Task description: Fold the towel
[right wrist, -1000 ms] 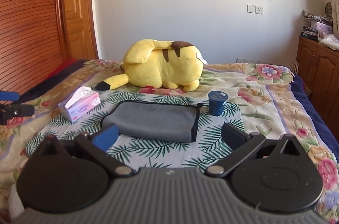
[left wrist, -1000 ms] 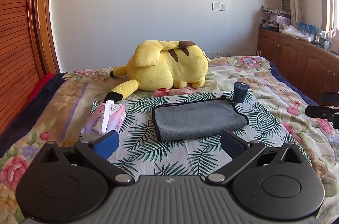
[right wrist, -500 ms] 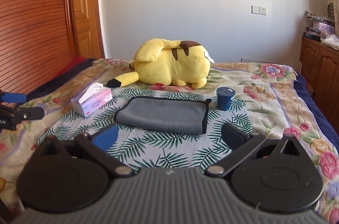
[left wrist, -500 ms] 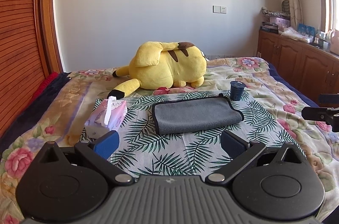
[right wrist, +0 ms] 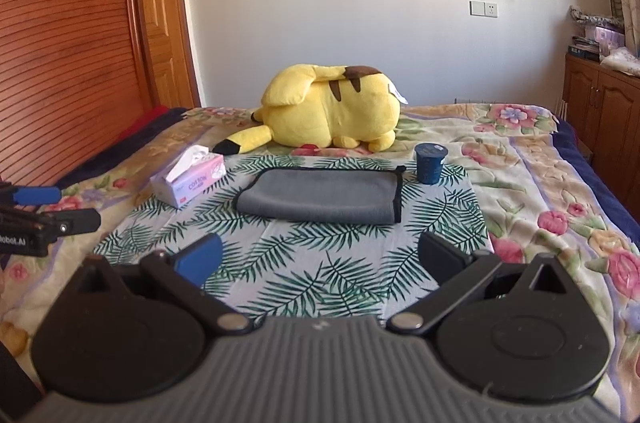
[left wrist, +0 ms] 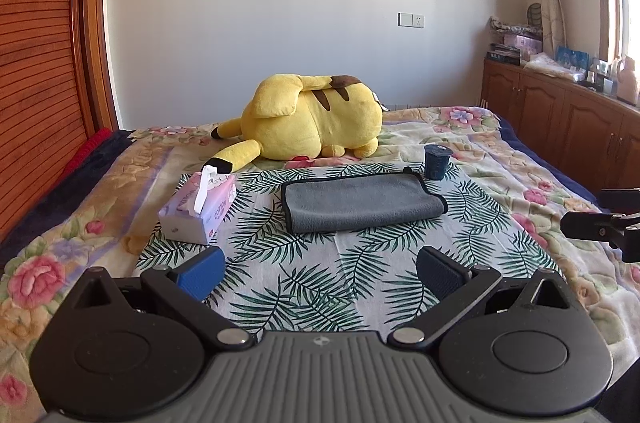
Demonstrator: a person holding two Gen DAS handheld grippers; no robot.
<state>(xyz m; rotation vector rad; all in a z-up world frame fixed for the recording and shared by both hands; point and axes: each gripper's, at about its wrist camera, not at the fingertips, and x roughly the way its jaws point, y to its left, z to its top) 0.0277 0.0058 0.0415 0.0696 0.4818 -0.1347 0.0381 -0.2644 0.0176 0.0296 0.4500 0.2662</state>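
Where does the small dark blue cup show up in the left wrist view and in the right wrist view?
Left wrist view: the cup stands right of centre, by the gray towel's far right corner.
Right wrist view: the cup stands right of centre, beyond the same corner.
Shared landmark: the yellow plush toy behind the towel.

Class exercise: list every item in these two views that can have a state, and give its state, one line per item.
gray towel: folded, lying flat on the palm-print cloth, untouched
tissue box: open, one tissue sticking up
blue cup: upright, lid on
yellow plush toy: lying on its side behind the towel
left gripper: open, holding nothing
right gripper: open, holding nothing
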